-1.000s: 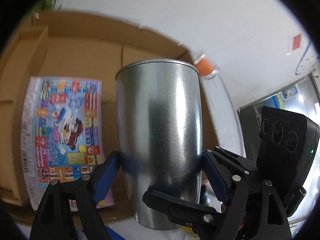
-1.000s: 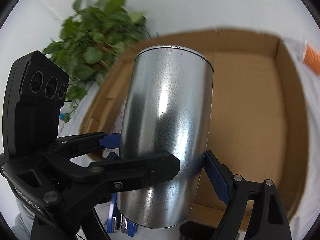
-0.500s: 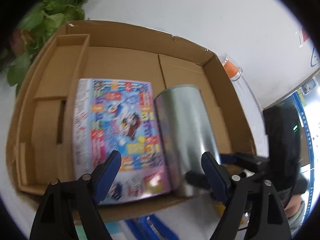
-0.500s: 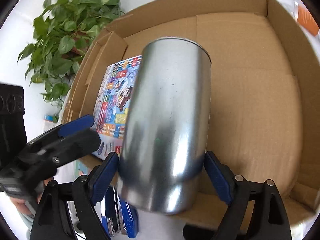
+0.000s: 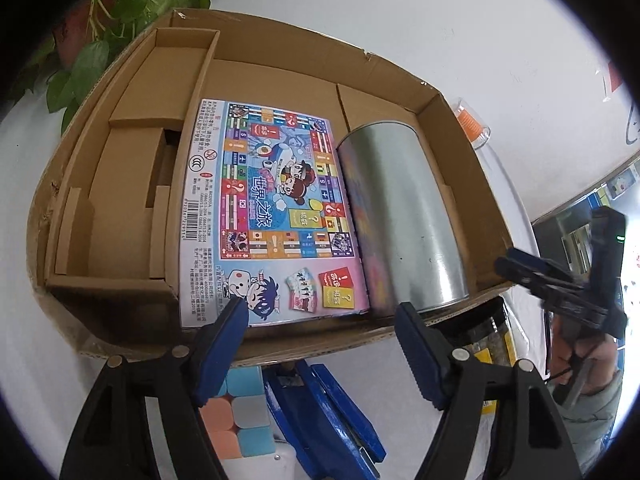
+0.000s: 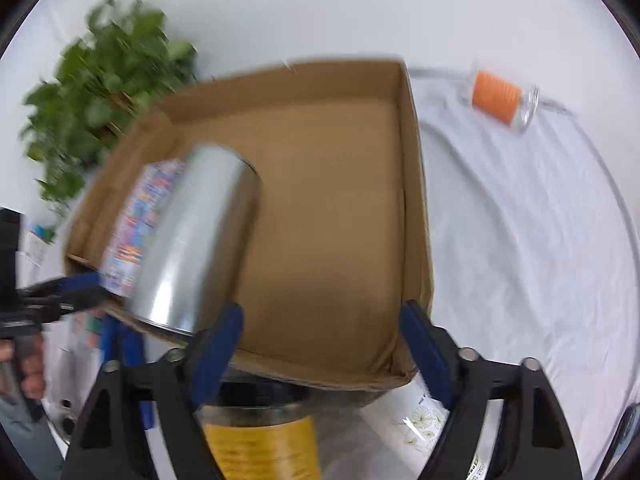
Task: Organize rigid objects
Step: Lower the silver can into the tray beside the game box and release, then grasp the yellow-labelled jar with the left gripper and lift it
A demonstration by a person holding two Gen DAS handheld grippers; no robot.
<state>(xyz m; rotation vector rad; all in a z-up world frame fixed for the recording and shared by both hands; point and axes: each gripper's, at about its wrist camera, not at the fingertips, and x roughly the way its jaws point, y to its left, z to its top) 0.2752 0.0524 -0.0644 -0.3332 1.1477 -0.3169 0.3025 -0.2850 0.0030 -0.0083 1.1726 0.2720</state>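
Two claws, both spread and empty: left claw [image 5: 320,344] hangs over the near wall of the box [image 5: 460,148], right claw [image 6: 320,344] over the same wall further right, nothing between the fingers of either. Tin [image 5: 404,216] lies on its side inside the box, close against the game [image 5: 272,208] on its left and near the right wall, base toward the near wall.

Judging the step as choosing the next loose thing: best to draw both claws clear of the box wall before reaching, keep the tin from rolling by leaving it wedged beside the game, and fill the bare cardboard right of the tin next. Candidates near the tabletop's front edge: jar [image 6: 260,440], cube [image 5: 236,412], stapler [image 5: 324,412].

White cloth covers the tabletop; orange cup [image 6: 500,100] lies far right, well apart from the box. Plant [image 5: 120,20] at the far left corner, white wall behind.
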